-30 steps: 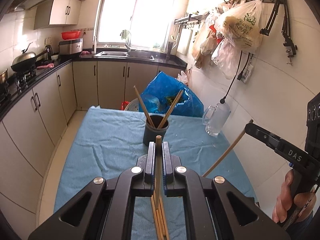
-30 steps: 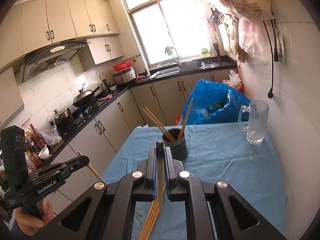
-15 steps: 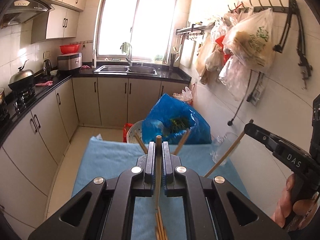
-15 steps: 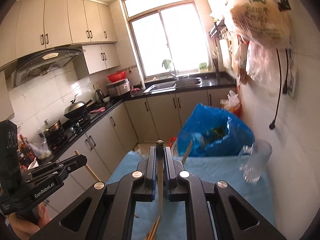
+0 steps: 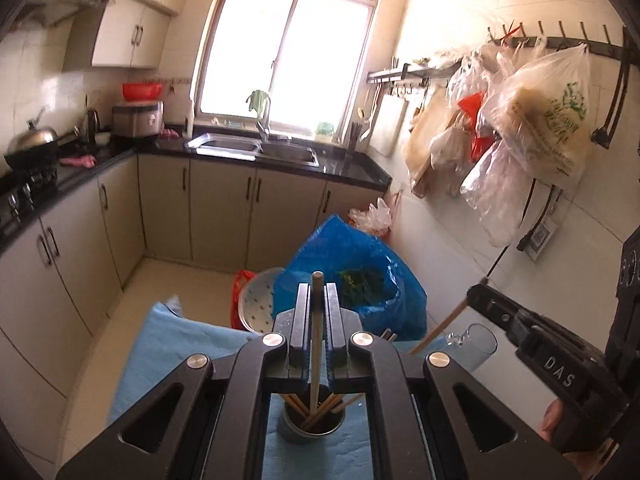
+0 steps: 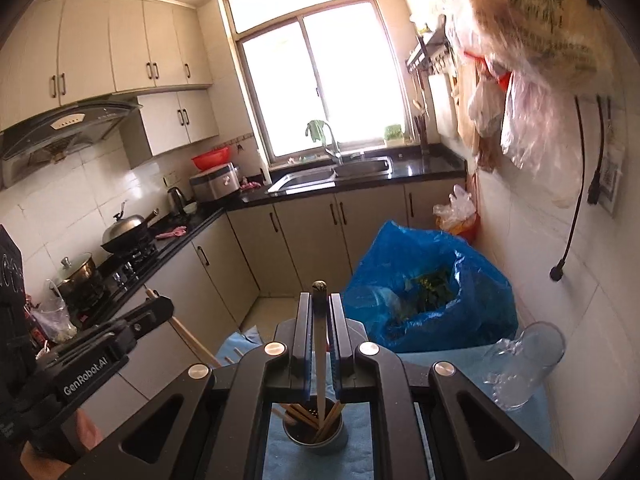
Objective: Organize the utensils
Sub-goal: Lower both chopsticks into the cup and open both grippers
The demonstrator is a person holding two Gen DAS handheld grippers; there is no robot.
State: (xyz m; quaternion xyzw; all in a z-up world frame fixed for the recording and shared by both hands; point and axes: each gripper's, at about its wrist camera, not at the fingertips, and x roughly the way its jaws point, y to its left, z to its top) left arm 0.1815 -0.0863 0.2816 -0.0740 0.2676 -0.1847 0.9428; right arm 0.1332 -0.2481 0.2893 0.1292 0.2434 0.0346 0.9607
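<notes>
Sunlit kitchen, blue-clothed worktop (image 5: 172, 344) below both grippers.
Left gripper (image 5: 315, 300) and right gripper (image 6: 319, 304) each have fingers clenched on one chopstick (image 5: 316, 344), its lower end in the holder cup (image 6: 316, 438) at 6 o'clock, among others.

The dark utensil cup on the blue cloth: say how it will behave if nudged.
The utensil cup looks narrow and tall, so probably tippy. Chopsticks lean outward against its rim, likely adding leverage. The blue cloth underneath may grip or bunch rather than let it slide.
</notes>
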